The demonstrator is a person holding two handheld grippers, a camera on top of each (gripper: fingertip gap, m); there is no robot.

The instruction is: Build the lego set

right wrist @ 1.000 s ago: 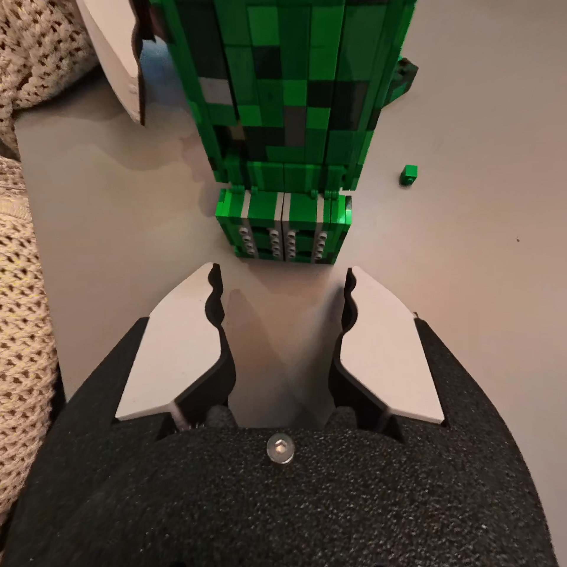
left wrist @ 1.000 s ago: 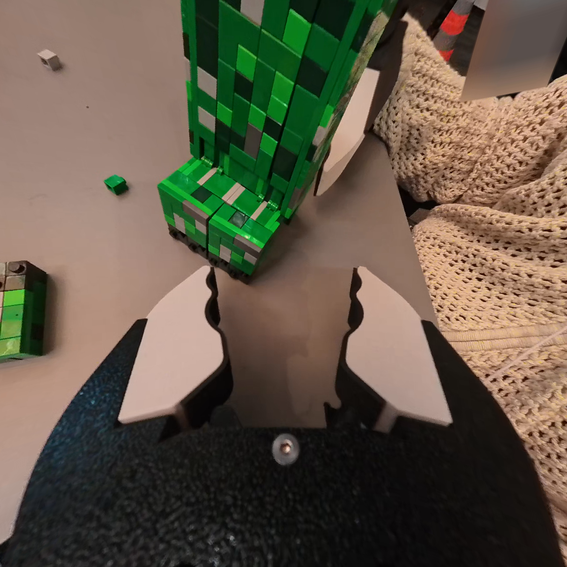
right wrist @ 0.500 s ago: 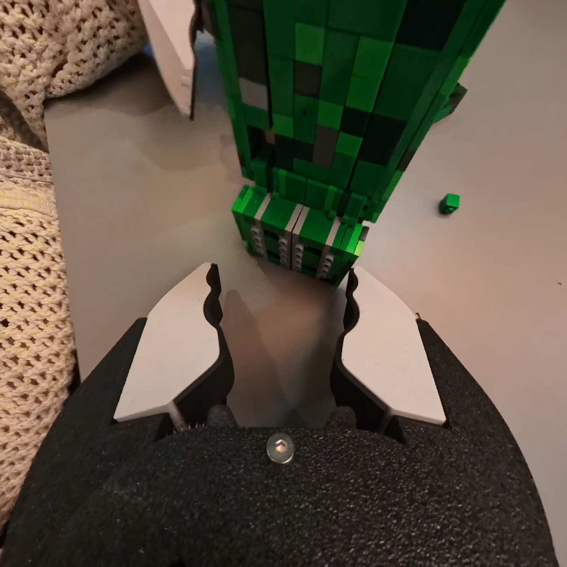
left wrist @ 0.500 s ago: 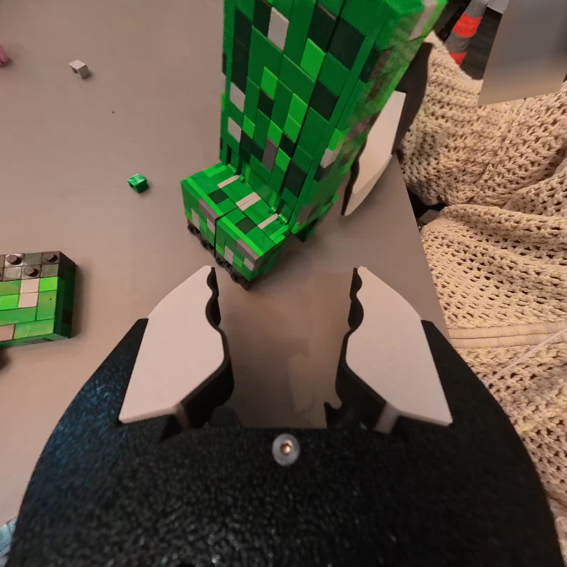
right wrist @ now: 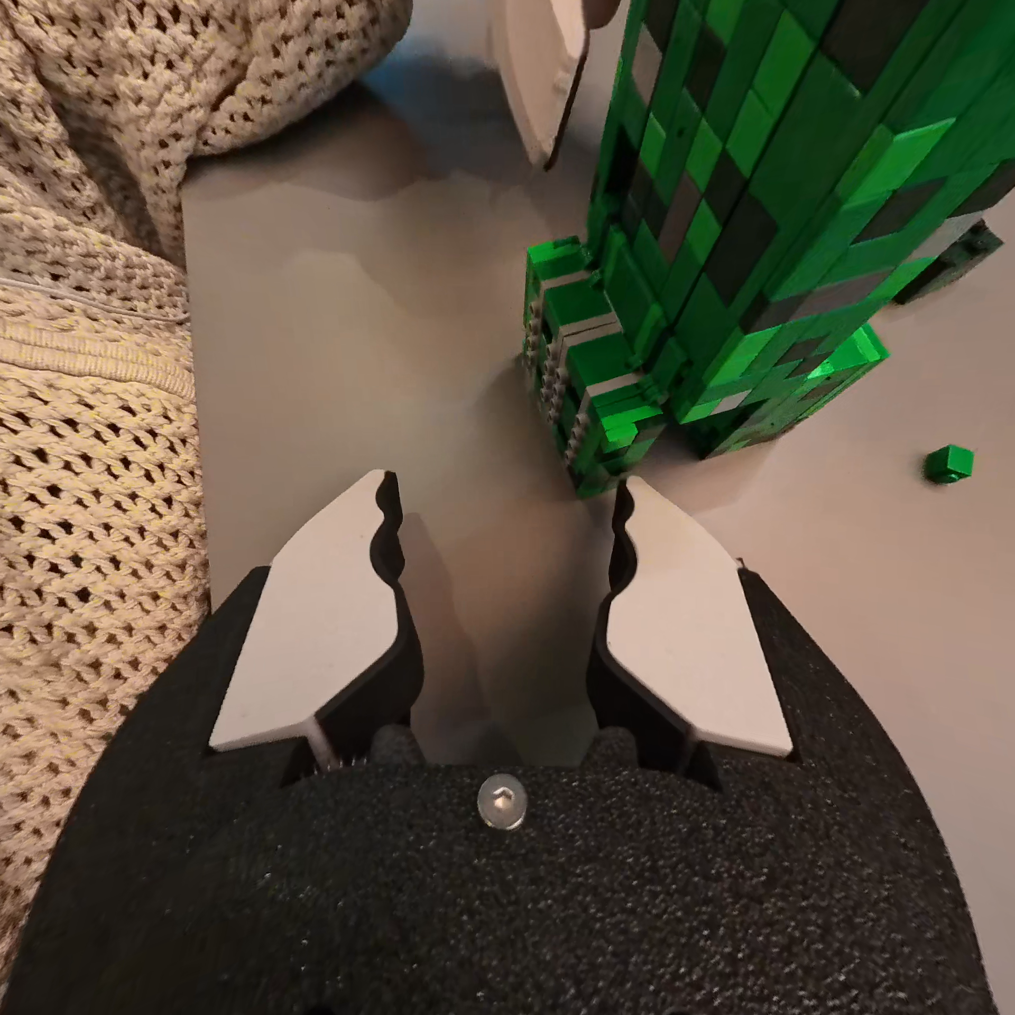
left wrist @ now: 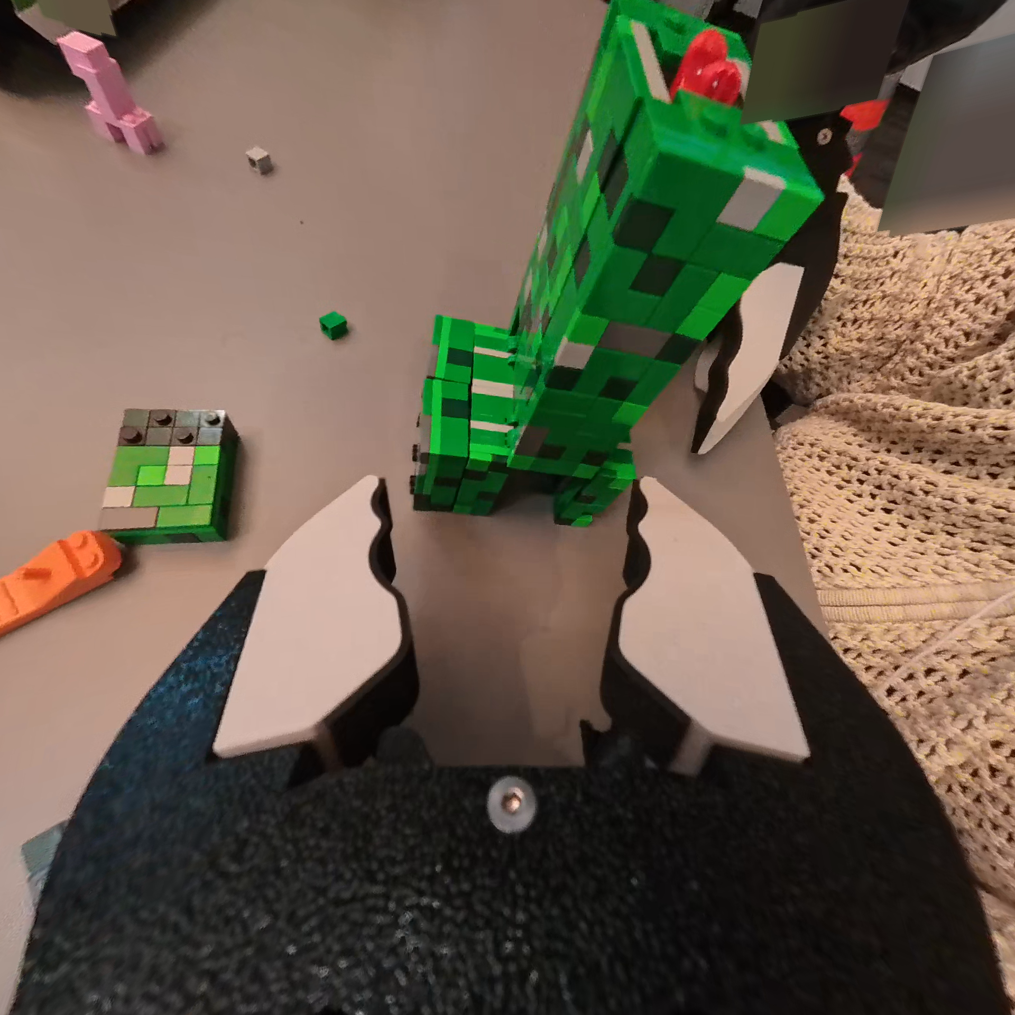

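Observation:
A tall green, grey and black lego figure point(left wrist: 631, 307) stands upright on the grey table point(left wrist: 274, 247), with red pieces point(left wrist: 708, 74) at its top. It also shows in the right wrist view point(right wrist: 741, 247). My left gripper point(left wrist: 508, 494) is open and empty, just in front of the figure's feet. My right gripper point(right wrist: 505, 486) is open and empty, its right fingertip close to the figure's foot block point(right wrist: 593, 395). A flat green block point(left wrist: 170, 478) lies at the left. Each gripper's finger shows beside the figure in the other view.
A small green brick point(left wrist: 333, 325) and a small grey brick point(left wrist: 259, 160) lie loose on the table. A pink lego figure point(left wrist: 110, 99) stands far left. An orange brick separator point(left wrist: 52, 576) lies at the left edge. A beige knitted sleeve point(left wrist: 906, 494) borders the table's edge. My right fingertips sit around 11 cm from my left ones. About 8 cm separates my left fingertips from the flat green block point(left wrist: 170, 478).
Both grippers have swung around the figure and pulled back, so it now shows from other sides with its top in view. Both stay open and empty.

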